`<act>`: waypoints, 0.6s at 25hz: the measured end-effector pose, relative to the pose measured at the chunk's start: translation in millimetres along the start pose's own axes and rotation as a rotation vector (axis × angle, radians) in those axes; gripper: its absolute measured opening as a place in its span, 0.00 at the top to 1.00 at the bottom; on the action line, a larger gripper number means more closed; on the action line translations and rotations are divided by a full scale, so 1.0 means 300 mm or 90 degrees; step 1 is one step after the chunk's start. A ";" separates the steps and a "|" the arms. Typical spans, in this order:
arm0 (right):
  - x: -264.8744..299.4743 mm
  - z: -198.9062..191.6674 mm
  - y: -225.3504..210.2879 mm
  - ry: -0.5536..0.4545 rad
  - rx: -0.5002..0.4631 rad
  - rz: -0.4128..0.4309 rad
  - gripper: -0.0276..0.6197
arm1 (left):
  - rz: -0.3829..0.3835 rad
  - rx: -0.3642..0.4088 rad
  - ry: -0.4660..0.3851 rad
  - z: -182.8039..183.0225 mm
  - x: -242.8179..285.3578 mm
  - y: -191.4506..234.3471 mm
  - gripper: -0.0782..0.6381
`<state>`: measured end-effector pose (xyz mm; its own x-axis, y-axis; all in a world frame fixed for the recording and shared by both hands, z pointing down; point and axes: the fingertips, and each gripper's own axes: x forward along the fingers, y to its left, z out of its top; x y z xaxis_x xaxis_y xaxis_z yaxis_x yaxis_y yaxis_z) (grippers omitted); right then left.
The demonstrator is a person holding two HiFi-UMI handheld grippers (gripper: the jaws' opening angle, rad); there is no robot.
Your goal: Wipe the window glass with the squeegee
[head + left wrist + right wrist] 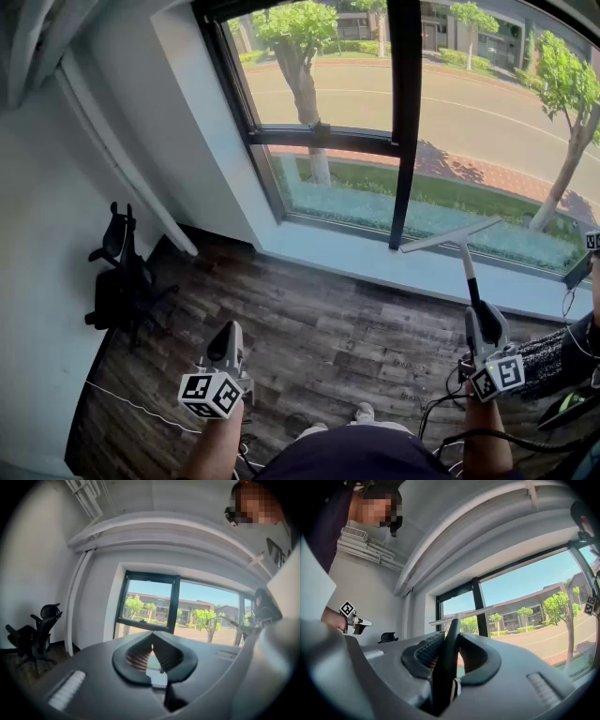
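Note:
The squeegee has a dark handle (471, 274) and a long pale blade (450, 234). My right gripper (485, 323) is shut on the handle and holds it upright, blade up, in front of the lower window glass (487, 122). Whether the blade touches the glass I cannot tell. In the right gripper view the handle (449, 658) runs up between the shut jaws of the right gripper (451, 637) to the blade (461, 614). My left gripper (228, 330) hangs low over the floor, shut with nothing in it; in its own view the left gripper (153, 633) faces the window (150, 604).
A black office chair (117, 272) stands at the left wall. A white sill (375, 262) runs under the window, whose dark upright bar (405, 112) splits the glass. Cables (441, 412) lie on the wood floor at the right. A knit sleeve (561, 352) and a marker cube (592, 241) show at the right edge.

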<state>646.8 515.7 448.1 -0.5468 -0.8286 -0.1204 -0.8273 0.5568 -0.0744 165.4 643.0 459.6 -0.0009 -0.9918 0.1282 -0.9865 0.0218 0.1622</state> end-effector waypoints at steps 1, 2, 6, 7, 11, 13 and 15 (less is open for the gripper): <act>-0.003 -0.003 -0.019 0.000 0.002 -0.002 0.80 | -0.002 0.003 -0.001 0.004 0.010 -0.019 0.88; -0.006 -0.005 -0.037 -0.001 0.003 -0.002 0.80 | -0.005 0.008 -0.002 0.007 0.020 -0.038 0.88; -0.002 -0.018 -0.089 0.000 -0.008 0.008 0.80 | -0.021 0.045 -0.011 0.010 0.057 -0.130 0.88; 0.007 -0.023 -0.096 0.002 -0.016 0.013 0.80 | -0.028 0.053 -0.013 0.010 0.068 -0.154 0.88; 0.070 -0.056 -0.117 0.018 -0.013 0.011 0.80 | -0.046 0.062 0.004 -0.017 0.121 -0.204 0.88; 0.112 -0.068 -0.113 0.019 -0.011 0.021 0.80 | -0.049 0.070 0.012 -0.016 0.150 -0.183 0.88; 0.177 -0.062 -0.101 0.013 -0.006 0.037 0.80 | -0.053 0.078 0.004 0.009 0.197 -0.146 0.88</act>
<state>640.4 453.8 462.4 -0.5967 -0.7957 -0.1041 -0.7950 0.6038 -0.0578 208.1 583.2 457.6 0.0819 -0.9888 0.1247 -0.9957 -0.0758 0.0525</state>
